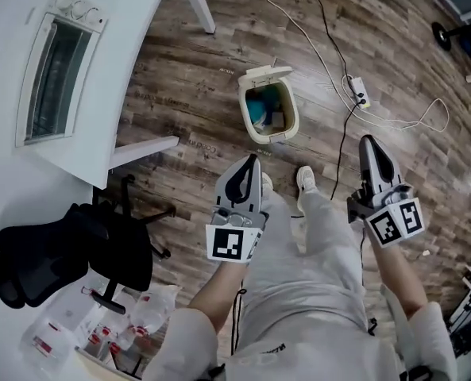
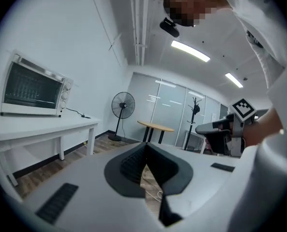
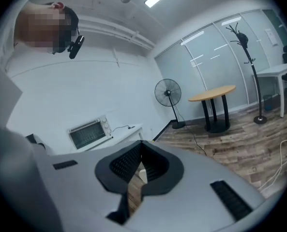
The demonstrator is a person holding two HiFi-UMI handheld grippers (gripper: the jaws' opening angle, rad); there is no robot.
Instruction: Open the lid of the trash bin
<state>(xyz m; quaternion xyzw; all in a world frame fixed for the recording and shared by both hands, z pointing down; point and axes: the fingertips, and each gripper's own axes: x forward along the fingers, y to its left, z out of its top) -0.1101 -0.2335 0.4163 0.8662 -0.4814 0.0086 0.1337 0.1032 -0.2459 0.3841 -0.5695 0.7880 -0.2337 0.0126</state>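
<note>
At far left, one white desk (image 1: 108,94) carries one toaster oven (image 1: 56,70); below it sits one black office chair (image 1: 68,252). The left gripper (image 1: 252,159) hangs over the person's lap, clenched on nothing, its two jaws meeting at the tips. Just beyond it, one trash bin (image 1: 268,111) stands on the wood floor (image 1: 187,78), well apart from both grippers, its lid (image 1: 264,75) tipped up at the far rim. The right gripper (image 1: 368,140) is likewise clenched and empty.
</note>
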